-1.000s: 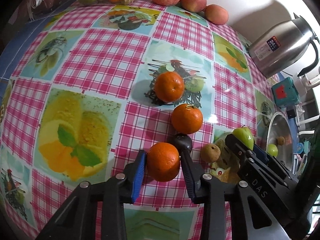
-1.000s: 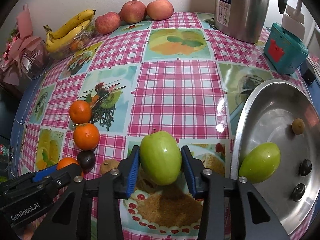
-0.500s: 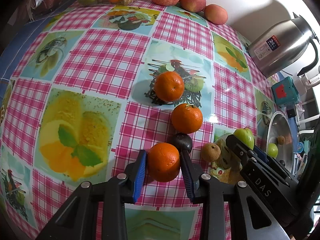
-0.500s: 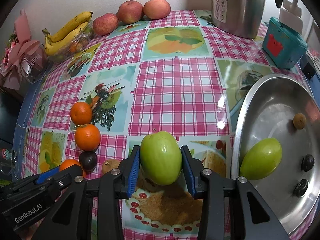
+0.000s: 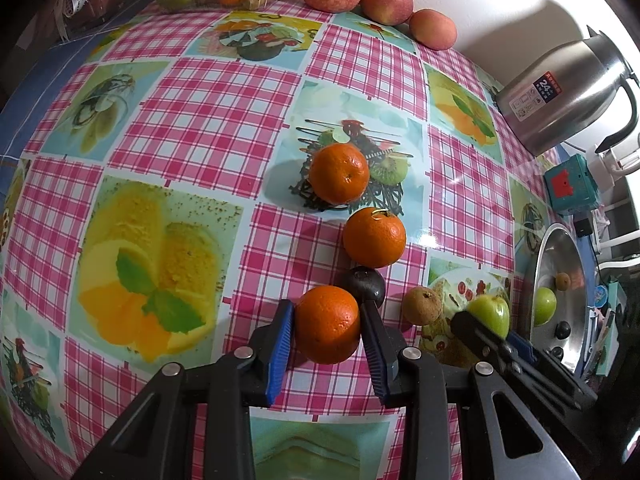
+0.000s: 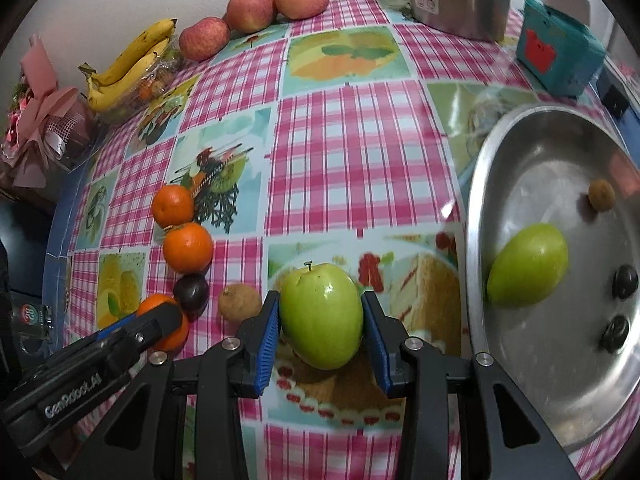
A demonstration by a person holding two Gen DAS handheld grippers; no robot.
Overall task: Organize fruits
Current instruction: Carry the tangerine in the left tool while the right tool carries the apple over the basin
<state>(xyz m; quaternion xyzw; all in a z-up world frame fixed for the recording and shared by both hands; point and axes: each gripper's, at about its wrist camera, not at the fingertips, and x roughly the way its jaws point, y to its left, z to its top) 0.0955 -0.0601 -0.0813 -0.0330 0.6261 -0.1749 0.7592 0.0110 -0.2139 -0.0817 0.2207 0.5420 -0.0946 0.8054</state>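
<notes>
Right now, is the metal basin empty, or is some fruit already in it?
Not empty. The metal basin holds a green fruit, a small brown fruit and two small dark ones.

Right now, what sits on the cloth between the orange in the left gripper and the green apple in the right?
Between the orange and the green apple: a dark plum and a small brown fruit. Clearest in the right wrist view.

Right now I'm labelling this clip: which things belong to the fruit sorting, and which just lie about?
In the job: left tool on an orange; right tool on a green apple; metal basin.

Lying about: kettle, teal box, bananas.
</notes>
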